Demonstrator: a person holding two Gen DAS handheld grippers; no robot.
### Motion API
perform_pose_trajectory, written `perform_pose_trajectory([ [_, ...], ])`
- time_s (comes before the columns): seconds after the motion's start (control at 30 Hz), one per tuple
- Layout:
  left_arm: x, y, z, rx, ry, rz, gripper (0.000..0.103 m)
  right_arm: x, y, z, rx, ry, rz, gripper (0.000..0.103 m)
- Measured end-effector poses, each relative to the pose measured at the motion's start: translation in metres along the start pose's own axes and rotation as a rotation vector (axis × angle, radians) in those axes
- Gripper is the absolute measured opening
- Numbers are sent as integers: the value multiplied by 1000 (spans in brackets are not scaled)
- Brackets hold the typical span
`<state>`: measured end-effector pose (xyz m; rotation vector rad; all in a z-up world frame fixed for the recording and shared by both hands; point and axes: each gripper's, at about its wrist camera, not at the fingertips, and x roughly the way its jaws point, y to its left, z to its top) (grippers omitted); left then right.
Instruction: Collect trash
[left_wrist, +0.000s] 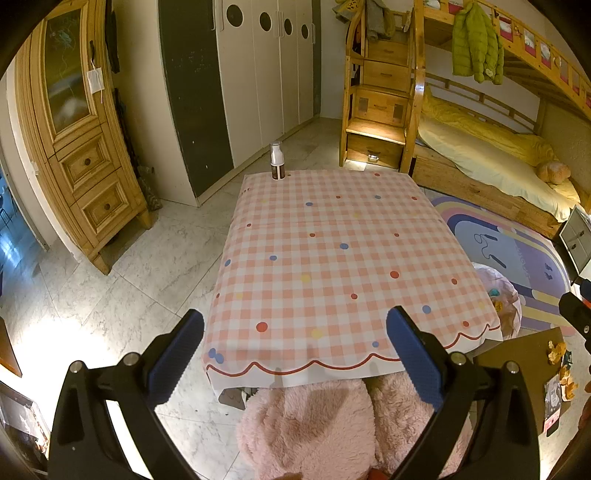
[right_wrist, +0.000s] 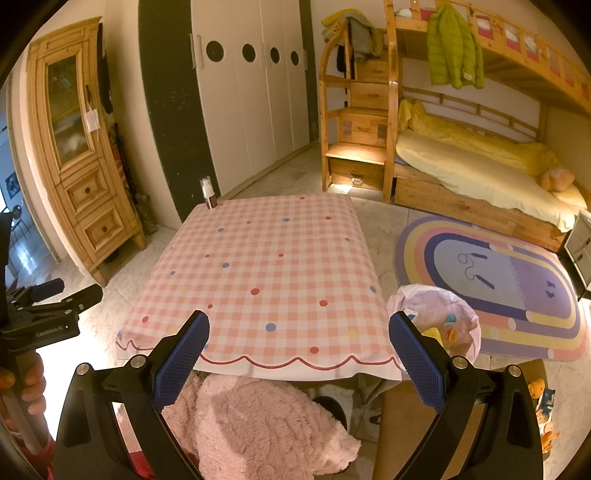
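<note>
**Both grippers held clear above the table; trash lies to its right**

1. Landmark: I use the table (left_wrist: 332, 258), covered by a pink checked cloth, as reference for every position below.

2. Left of the table: I hold the left gripper (left_wrist: 295, 350) over the table's near left edge. Its jaws are spread wide and grip nothing. I judge this to be a survey pose, kept high so the whole tabletop stays in view.

3. On the table: a single bottle (left_wrist: 277, 160) stands upright at the far left corner. Whether it counts as trash, I cannot tell.

4. Near edge of the table: I hold the right gripper (right_wrist: 299, 358) here, jaws equally wide and empty, ready to take an item without re-opening.

5. Right of the table, on the floor: a bin (right_wrist: 436, 325) lined with a pale bag stands just beside the near right corner. It holds colourful scraps; their type is too small to identify.

6. Further right of the table: a cardboard sheet (left_wrist: 517, 373) carries the orange peel and wrappers (left_wrist: 561, 369), uncollected. I judge these the next pickup.
</note>
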<state>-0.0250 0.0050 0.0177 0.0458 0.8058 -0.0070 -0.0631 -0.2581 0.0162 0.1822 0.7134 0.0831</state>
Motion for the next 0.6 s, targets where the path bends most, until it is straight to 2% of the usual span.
perform_pose_trajectory([
  [0.37,-2,-4,-3,17,-26,-5,96,-1,-2,-3,11,-10,-5,96],
  [0.5,5,-9,-4,28,-9,-8,96,0,-12,-10,33,-29,-32,96],
  [0.6,13,-13,-6,30,1,-41,96,8,-32,-17,62,-35,-73,96],
])
